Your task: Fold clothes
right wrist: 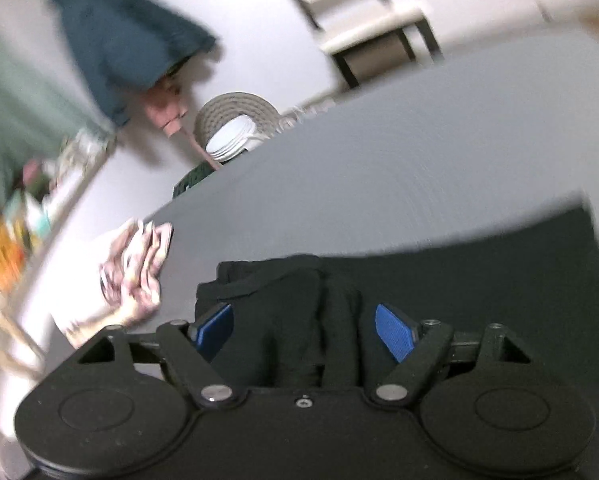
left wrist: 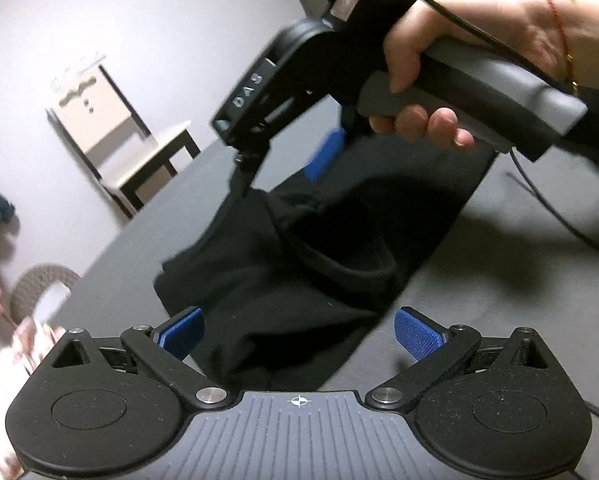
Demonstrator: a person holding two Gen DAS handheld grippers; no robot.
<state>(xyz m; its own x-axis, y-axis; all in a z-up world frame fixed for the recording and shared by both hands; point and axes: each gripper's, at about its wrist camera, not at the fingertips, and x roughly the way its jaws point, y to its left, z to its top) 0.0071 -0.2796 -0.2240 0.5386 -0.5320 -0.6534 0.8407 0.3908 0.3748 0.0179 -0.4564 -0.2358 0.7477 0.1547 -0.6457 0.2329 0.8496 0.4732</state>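
A black garment point(left wrist: 299, 264) lies bunched mid-fold on the grey table point(left wrist: 499, 280). The right gripper point(right wrist: 304, 332) hovers spread at its twelve o'clock edge, the left gripper point(left wrist: 299, 334) spread at six; next, likely, pinching fabric.

Raised letters "DAS" point(left wrist: 248, 91) read on the black housing of the right gripper point(left wrist: 327, 152), running up its slanted side face in the left wrist view. White crosshair mark point(left wrist: 298, 401) printed at the centre of the ribbed grey body of the left gripper point(left wrist: 297, 334). No other lettering, number or brand legible in either view; right wrist view heavily blurred, nothing readable there.
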